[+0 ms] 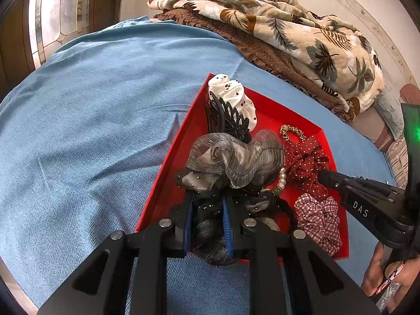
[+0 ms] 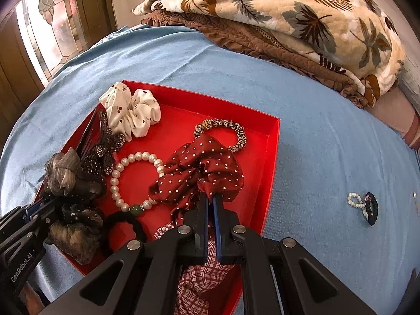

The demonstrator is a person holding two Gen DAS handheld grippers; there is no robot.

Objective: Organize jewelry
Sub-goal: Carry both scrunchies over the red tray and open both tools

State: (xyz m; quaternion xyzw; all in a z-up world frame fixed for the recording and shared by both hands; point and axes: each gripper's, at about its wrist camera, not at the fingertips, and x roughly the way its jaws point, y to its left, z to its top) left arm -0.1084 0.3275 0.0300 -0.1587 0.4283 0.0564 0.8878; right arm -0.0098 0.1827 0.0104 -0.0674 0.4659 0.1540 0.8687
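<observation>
A red tray (image 1: 265,116) (image 2: 270,155) lies on the blue bedspread and holds hair accessories and jewelry. My left gripper (image 1: 207,210) (image 2: 50,210) is shut on a grey-brown organza bow (image 1: 231,157) (image 2: 65,170) over the tray's near-left part. My right gripper (image 2: 210,199) (image 1: 321,174) is shut on a dark red polka-dot scrunchie (image 2: 199,173) (image 1: 307,162) in the tray. Also in the tray are a pearl bracelet (image 2: 115,183), a white scrunchie (image 2: 131,110) (image 1: 236,94), a leopard-print hair tie (image 2: 236,131), a black beaded bow clip (image 2: 105,147) and a red checked scrunchie (image 1: 320,218).
A small pearl loop (image 2: 354,200) and a dark bead bracelet (image 2: 371,208) lie on the blue bedspread (image 2: 328,144) right of the tray. A folded leaf-print quilt (image 1: 288,34) (image 2: 288,13) lies at the back. A stained-glass door (image 1: 55,5) stands at far left.
</observation>
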